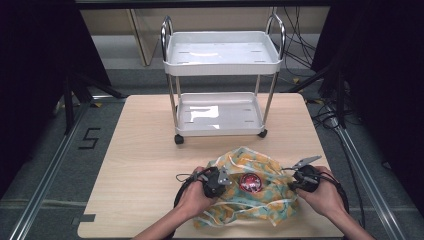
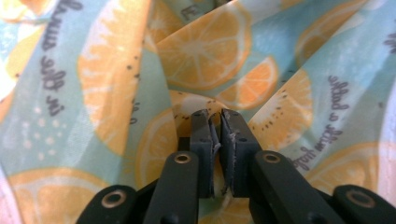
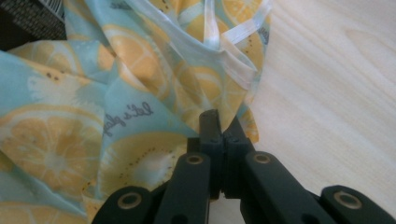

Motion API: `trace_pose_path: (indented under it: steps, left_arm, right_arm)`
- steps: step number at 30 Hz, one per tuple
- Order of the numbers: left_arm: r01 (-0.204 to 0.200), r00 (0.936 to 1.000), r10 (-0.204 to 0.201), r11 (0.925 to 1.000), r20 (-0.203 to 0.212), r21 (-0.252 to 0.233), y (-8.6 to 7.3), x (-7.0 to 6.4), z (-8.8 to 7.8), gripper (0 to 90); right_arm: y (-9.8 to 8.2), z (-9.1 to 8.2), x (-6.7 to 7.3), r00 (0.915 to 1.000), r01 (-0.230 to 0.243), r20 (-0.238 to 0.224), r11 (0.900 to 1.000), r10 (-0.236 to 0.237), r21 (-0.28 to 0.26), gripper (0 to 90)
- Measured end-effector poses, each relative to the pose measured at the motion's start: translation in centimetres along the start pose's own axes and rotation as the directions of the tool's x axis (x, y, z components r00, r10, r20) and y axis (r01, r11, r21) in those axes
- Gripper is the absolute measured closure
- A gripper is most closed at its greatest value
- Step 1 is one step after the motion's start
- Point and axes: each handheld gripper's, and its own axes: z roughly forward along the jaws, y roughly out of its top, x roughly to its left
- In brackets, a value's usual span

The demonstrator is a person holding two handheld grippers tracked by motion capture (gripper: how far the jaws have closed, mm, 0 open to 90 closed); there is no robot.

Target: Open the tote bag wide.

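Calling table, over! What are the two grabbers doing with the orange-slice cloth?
Left gripper pinching a fold of the pale blue orange-slice printed cloth. Right gripper shut on its edge. Round red object sits on the cloth between them. White two-shelf trolley beyond, clear.

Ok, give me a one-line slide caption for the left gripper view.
Left tongs closing onto a fold of the orange-slice printed cloth, jaws nearly together.

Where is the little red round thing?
In the high view, the red round thing lies on the orange-print cloth at the table's near edge, between both hands.
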Motion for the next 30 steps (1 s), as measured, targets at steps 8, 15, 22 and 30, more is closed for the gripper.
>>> trace_pose_path:
  steps: [8,15,22,30]
  left_arm:
    - [0.033,0.9994,-0.033,0.9993,-0.009,-0.020,-0.1,0.6,0.0,85.9]
    - [0.048,0.9988,-0.048,0.9965,-0.011,-0.069,0.3,0.7,-1.2,78.6]
    - [0.058,0.9964,-0.068,0.9843,-0.051,-0.166,0.6,0.2,-2.7,62.7]
    - [0.052,0.9966,-0.065,0.9743,-0.050,-0.219,0.9,-0.3,-4.4,55.5]
  right_arm:
    - [-0.1,-0.3,0.7,0.9986,-0.026,-0.048,0.999,0.025,-0.023,83.7]
    - [0.4,-1.6,0.8,0.9994,0.028,-0.014,0.990,-0.030,-0.142,71.2]
    - [1.8,-4.8,1.5,0.9882,0.152,0.024,0.946,-0.151,-0.288,65.6]
    - [2.5,-6.2,3.3,0.9554,0.282,0.023,0.885,-0.294,-0.370,71.8]
